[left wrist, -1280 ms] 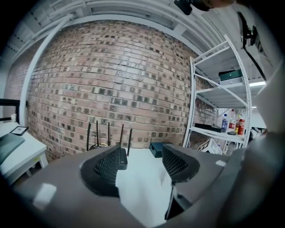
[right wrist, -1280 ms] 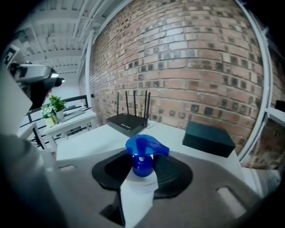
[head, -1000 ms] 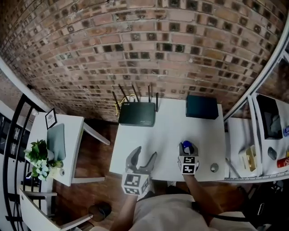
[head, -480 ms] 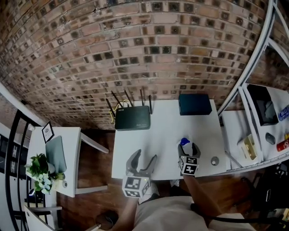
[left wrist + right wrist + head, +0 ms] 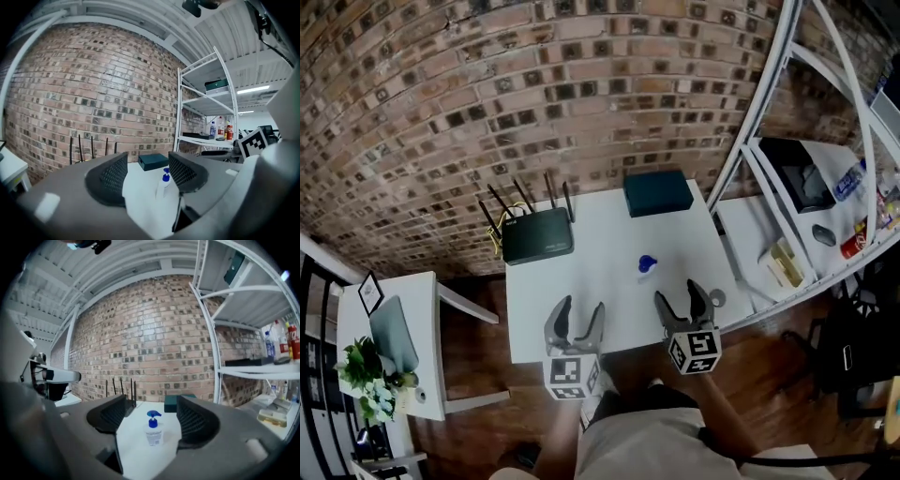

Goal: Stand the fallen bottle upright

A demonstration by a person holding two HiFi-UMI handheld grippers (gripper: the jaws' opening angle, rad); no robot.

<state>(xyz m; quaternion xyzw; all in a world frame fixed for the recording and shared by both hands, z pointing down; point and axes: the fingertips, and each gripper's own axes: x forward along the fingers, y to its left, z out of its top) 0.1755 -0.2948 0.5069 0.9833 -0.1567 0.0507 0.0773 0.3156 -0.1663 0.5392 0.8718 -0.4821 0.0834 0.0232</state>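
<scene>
Bottle (image 5: pixel 647 266) stands upright mid-surface (image 5: pixel 581 272), so the job looks done: the right tool (image 5: pixel 678 292) has just opened its jaws wide, empty, bottle clear ahead, the left tool (image 5: pixel 578 307) gapes empty too, and next both should draw away without nudging it.

The table (image 5: pixel 581 267) top looks like smooth, matt white laminate. The bottle (image 5: pixel 647 266) is pale, cloudy plastic with a glossy blue plastic pump head and what looks like a paper label. At the far edge, the router (image 5: pixel 538 236) is matt black plastic, and the box (image 5: pixel 657 192) is a smooth, dull teal. The brick wall (image 5: pixel 534 94) is rough and unglazed. The shelf rack (image 5: pixel 758 98) is white-painted metal, and the floor (image 5: pixel 478 366) is reddish wood. The left gripper (image 5: pixel 578 309) and right gripper (image 5: pixel 680 293) have matt grey plastic shells, and their pads (image 5: pixel 197 420) are dark with a fine mesh texture.
</scene>
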